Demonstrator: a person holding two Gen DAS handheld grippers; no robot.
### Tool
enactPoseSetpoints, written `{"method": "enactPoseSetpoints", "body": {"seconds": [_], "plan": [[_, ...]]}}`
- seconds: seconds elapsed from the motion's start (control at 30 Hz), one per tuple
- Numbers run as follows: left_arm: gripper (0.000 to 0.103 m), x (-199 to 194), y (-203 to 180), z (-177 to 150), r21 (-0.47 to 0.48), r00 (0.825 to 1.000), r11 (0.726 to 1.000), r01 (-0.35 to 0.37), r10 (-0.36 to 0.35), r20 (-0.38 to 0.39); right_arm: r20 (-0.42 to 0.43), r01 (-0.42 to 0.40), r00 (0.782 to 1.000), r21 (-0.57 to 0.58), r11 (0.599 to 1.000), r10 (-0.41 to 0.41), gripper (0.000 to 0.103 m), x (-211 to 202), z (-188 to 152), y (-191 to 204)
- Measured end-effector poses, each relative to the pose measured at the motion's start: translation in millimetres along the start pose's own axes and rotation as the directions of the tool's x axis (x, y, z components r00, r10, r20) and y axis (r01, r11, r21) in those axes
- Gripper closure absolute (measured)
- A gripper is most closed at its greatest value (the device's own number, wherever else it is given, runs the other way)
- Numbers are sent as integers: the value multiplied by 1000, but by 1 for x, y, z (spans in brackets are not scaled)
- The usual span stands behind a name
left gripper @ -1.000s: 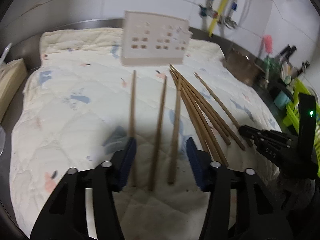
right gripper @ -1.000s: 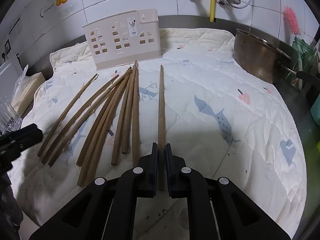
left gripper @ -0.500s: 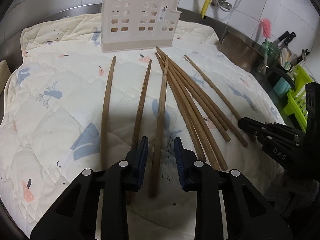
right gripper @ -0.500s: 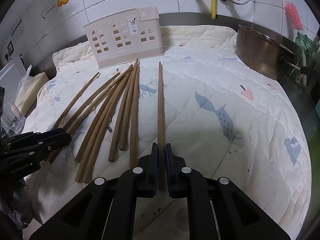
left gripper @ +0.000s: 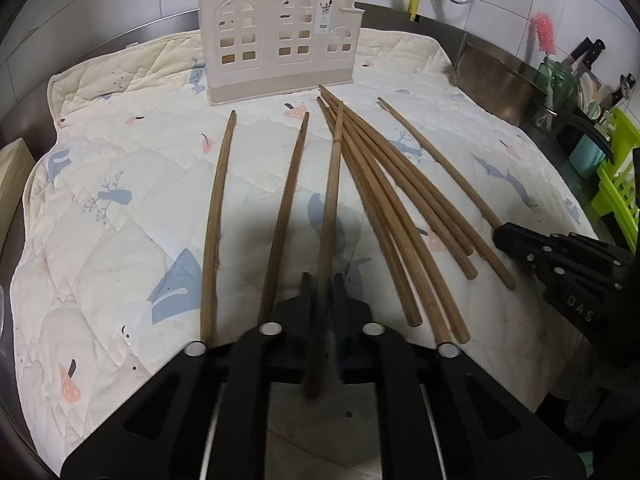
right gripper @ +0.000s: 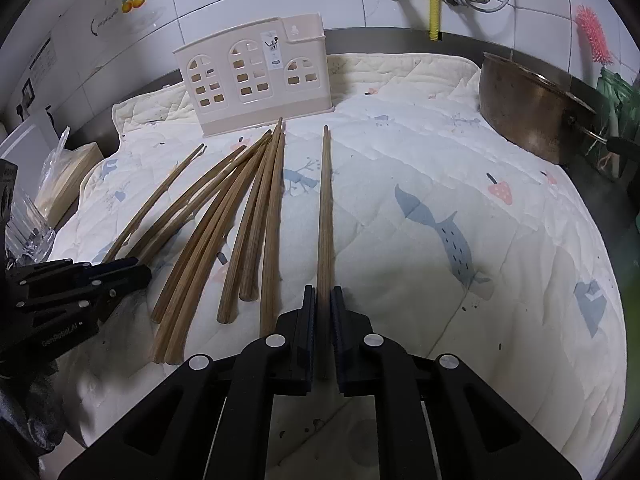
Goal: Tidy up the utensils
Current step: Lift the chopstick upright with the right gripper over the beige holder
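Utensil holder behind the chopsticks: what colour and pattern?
Pale beige utensil holder with house-style arched window cutouts; clearest in the right wrist view.

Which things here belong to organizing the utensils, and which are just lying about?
Job: chopstick in left gripper; chopstick in right gripper; loose chopsticks; beige holder.

Lying about: metal bowl; pink brush; green rack.
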State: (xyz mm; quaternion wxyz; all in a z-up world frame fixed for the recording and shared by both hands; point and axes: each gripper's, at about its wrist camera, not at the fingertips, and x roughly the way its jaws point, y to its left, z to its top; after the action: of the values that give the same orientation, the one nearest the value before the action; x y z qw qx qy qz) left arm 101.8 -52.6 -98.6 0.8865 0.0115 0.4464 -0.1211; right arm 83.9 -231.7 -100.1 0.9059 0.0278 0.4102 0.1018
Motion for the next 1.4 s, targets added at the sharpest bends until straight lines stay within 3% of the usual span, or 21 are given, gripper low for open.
{"method": "enactPoseSetpoints", "body": {"seconds": [0.3, 0.53, 0.73, 1.17, 1.4], "plan": [[97, -31, 0, 11, 8, 998, 999, 34, -34, 61, 90, 8, 996, -19, 1000, -6, 96, -30, 14, 4], [97, -61, 8, 32, 3, 990, 998, 57, -57, 133, 213, 35, 977, -81, 996, -17, 96, -65, 47, 13], [97, -85, 15, 62, 16, 980, 998, 64, -66, 186, 273, 13, 962, -111, 994, 18, 96, -83, 90, 10], [97, -125, 7, 137, 99, 965, 995, 27, -51, 258, 257, -61, 961, -161, 985, 101, 96, -103, 198, 4], [97, -157, 9, 178, 117, 939, 993, -10, -31, 343, 316, -80, 940, -174, 981, 133, 96, -123, 254, 11]]}}
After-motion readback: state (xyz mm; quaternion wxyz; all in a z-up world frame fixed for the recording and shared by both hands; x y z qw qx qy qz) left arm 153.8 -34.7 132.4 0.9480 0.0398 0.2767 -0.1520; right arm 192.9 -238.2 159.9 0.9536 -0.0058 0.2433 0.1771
